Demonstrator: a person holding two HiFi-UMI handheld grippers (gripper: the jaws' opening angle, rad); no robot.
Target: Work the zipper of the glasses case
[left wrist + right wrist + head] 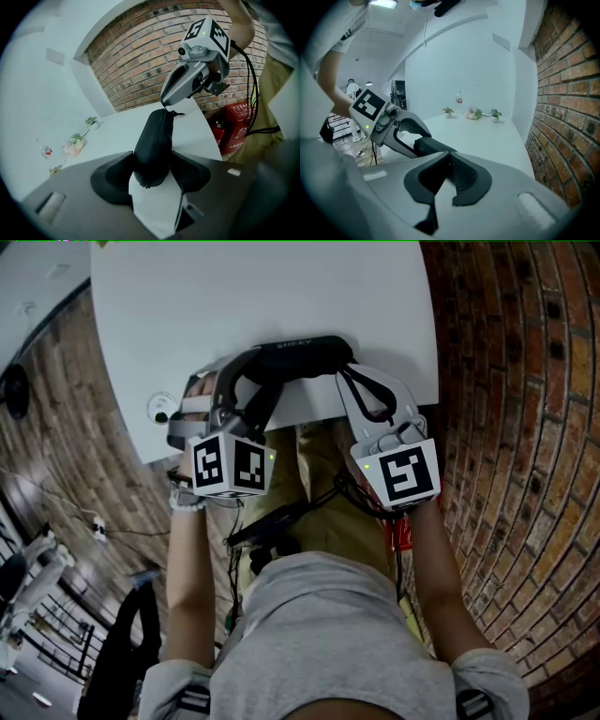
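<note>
Left gripper (151, 180) is clamping the black oval glasses case (155, 138); right gripper (164, 104), pinching its small zipper pull (174, 113), should be tugging along the seam.

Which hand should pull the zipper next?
Right, probably. The right gripper has its shut tips at the zipper end of the black oval glasses case, while the left gripper is clamped round the case's body, steadying it.
</note>
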